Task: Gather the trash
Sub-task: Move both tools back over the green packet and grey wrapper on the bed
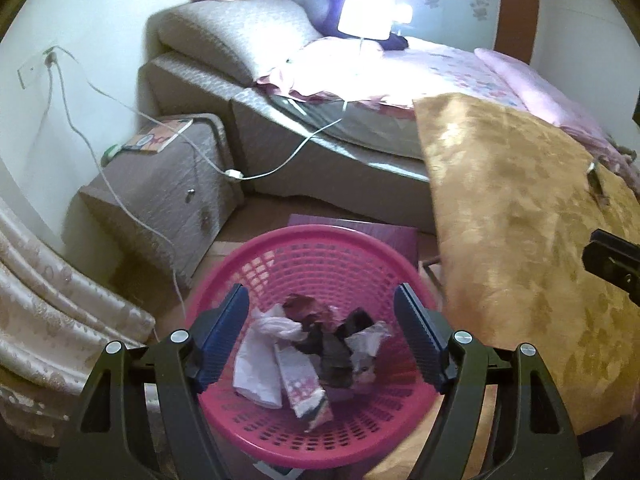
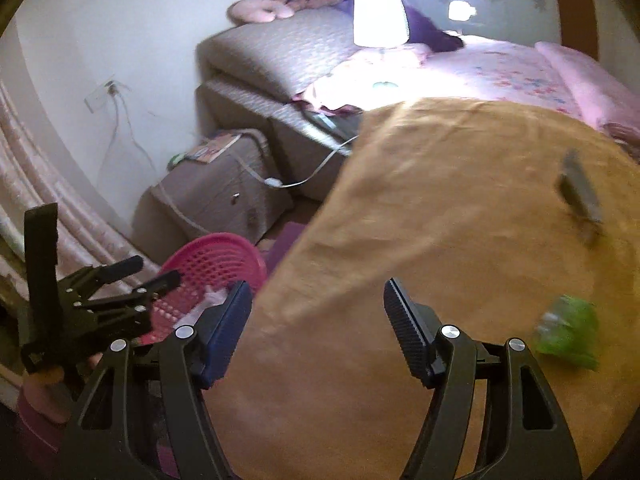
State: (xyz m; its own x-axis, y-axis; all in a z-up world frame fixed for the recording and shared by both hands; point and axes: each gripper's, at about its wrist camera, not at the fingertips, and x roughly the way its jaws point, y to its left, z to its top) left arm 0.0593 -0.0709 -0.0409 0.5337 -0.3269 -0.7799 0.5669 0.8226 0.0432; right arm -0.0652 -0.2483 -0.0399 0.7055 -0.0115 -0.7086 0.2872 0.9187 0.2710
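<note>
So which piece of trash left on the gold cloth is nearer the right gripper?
The crumpled green wrapper, just right of the right gripper. The dark flat wrapper lies farther off, towards the bed. Both are blurred.

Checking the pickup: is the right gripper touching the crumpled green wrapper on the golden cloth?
Apart. The right wrist view shows the right gripper open and empty, with bare golden cloth between it and the crumpled green wrapper.

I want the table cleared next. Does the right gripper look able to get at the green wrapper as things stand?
Probably yes. The right gripper is open and empty over the orange cloth, and the green wrapper lies uncovered just to its right with nothing between them.
</note>
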